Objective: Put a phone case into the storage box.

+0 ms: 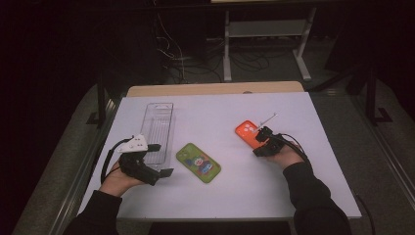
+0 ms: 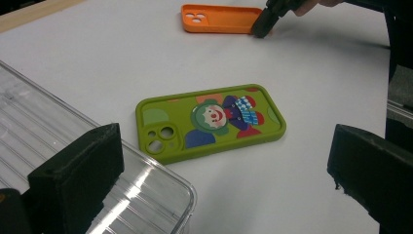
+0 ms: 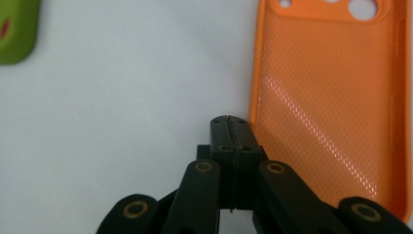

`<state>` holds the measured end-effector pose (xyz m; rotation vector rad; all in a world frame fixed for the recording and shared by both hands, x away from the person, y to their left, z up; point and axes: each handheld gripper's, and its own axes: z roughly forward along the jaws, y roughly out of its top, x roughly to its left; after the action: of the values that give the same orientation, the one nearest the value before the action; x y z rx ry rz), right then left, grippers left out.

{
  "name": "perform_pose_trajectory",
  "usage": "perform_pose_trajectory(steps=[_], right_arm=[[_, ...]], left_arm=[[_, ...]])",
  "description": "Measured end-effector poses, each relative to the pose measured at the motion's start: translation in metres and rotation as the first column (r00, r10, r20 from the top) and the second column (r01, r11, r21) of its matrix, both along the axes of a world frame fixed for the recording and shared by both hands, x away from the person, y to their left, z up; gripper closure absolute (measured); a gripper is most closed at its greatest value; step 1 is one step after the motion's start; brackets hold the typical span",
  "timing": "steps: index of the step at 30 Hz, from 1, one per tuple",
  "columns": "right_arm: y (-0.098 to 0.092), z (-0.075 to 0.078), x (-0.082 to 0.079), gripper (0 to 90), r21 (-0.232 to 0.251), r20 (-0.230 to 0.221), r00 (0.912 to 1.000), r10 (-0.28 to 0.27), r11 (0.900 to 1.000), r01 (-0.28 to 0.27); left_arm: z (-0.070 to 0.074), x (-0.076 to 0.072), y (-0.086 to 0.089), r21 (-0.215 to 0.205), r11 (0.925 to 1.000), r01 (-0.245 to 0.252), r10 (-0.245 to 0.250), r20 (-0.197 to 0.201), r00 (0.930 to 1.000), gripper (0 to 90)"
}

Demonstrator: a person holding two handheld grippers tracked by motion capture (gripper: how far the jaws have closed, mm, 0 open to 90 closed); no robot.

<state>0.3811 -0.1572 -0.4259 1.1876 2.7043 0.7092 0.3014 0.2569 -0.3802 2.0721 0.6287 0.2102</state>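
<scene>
An orange phone case lies hollow side up at the table's right middle, its meshed inside plain in the right gripper view. My right gripper is shut with nothing between its jaws, and its tip rests right beside the case's long edge. A green phone case with a clown picture lies flat at the centre. My left gripper hovers open at the left, near the green case, its jaws wide apart and holding nothing.
A long clear plastic tray lies at the table's left, its corner under my left gripper. A small silvery thing lies just beyond the orange case. The white table ends in a wooden strip at the back.
</scene>
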Motion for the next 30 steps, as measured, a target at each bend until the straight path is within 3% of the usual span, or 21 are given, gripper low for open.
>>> perform_pose_trajectory(steps=[3,6,8,11,15,19,22,25,30], right_arm=[[-0.004,0.006,-0.005,88.1,0.056,0.023,0.9997,-0.008,0.998,0.006],[-0.010,0.009,-0.015,80.8,0.128,0.038,0.9993,-0.009,0.992,0.004],[-0.014,0.010,-0.023,74.7,0.183,0.047,0.9988,-0.015,0.983,0.006],[-0.018,0.014,-0.033,63.7,0.211,0.079,0.9967,-0.017,0.977,-0.001],[-0.026,0.021,-0.044,47.7,0.284,0.111,0.9925,-0.051,0.959,0.017],[-0.033,0.023,-0.055,33.4,0.307,0.132,0.9893,-0.064,0.952,0.020],[-0.038,0.019,-0.063,23.7,0.297,0.166,0.9839,-0.066,0.955,0.014],[-0.042,0.017,-0.074,11.9,0.311,0.179,0.9813,-0.070,0.950,0.011],[-0.046,0.011,-0.085,0.3,0.325,0.203,0.9756,-0.084,0.946,0.014]], left_arm=[[0.000,0.000,0.001,0.006,1.0000,0.004,-0.004,-0.001,1.0000,0.0],[-0.001,0.000,0.000,0.002,1.0000,0.004,-0.004,-0.003,1.0000,0.0],[-0.001,0.001,0.001,0.010,0.9999,0.009,-0.009,0.004,0.9999,0.0],[-0.001,0.001,0.000,0.006,0.9999,0.008,-0.008,0.001,1.0000,0.0],[-0.002,0.001,-0.001,0.008,0.9999,0.011,-0.011,0.001,0.9999,0.0],[-0.002,0.001,0.000,0.016,0.9997,0.016,-0.016,-0.002,0.9999,0.0],[-0.003,0.001,-0.001,0.007,0.9999,0.014,-0.014,-0.011,0.9998,0.0],[-0.003,0.002,-0.002,0.003,0.9999,0.014,-0.014,-0.013,0.9998,0.0],[-0.005,0.003,-0.004,0.011,0.9998,0.014,-0.014,-0.020,0.9997,0.0]])
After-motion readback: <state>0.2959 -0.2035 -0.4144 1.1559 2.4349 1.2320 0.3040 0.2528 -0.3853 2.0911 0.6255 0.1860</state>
